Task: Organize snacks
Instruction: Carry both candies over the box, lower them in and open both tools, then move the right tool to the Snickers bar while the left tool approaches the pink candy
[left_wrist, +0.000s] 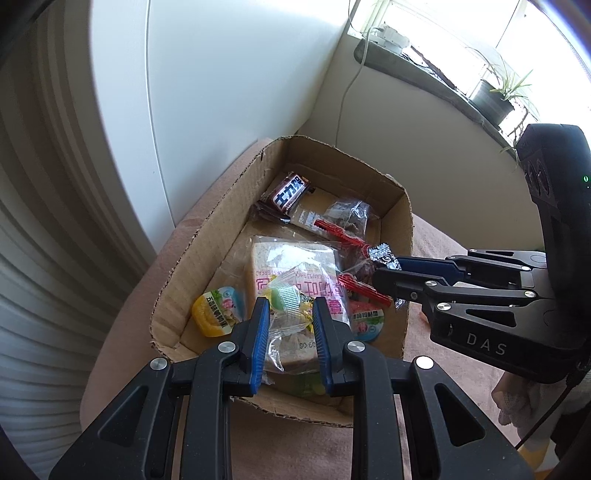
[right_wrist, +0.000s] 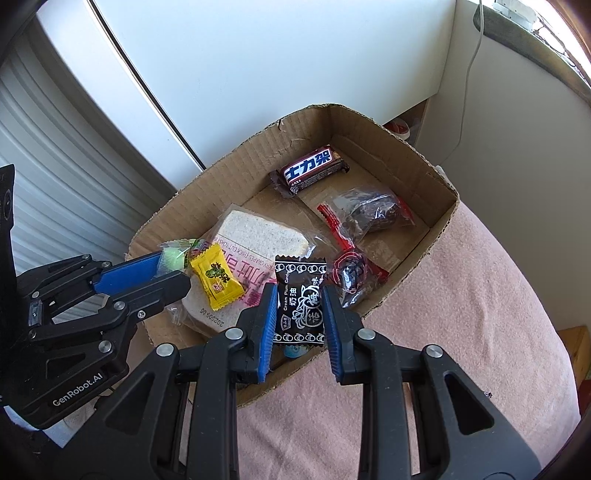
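Both tongs hang over the near end of the open cardboard box (right_wrist: 439, 221), each carrying a sweet. The left tongs (left_wrist: 290, 317) are clamped on a clear-wrapped green candy (left_wrist: 283, 297), with a yellow candy (right_wrist: 216, 282) dangling alongside in the right wrist view; whether the two are joined cannot be told. The right tongs (right_wrist: 299, 314) are clamped on a black plum candy (right_wrist: 300, 301), its long axis running along the fingers toward the box. Directly beneath both lies the bagged bread slice (right_wrist: 258, 236); the chocolate bar (right_wrist: 314, 168) sits at the far end, well apart. Each candy is already above the box interior, so release likely needs only opening, the right tongs being nearer the box's right wall.
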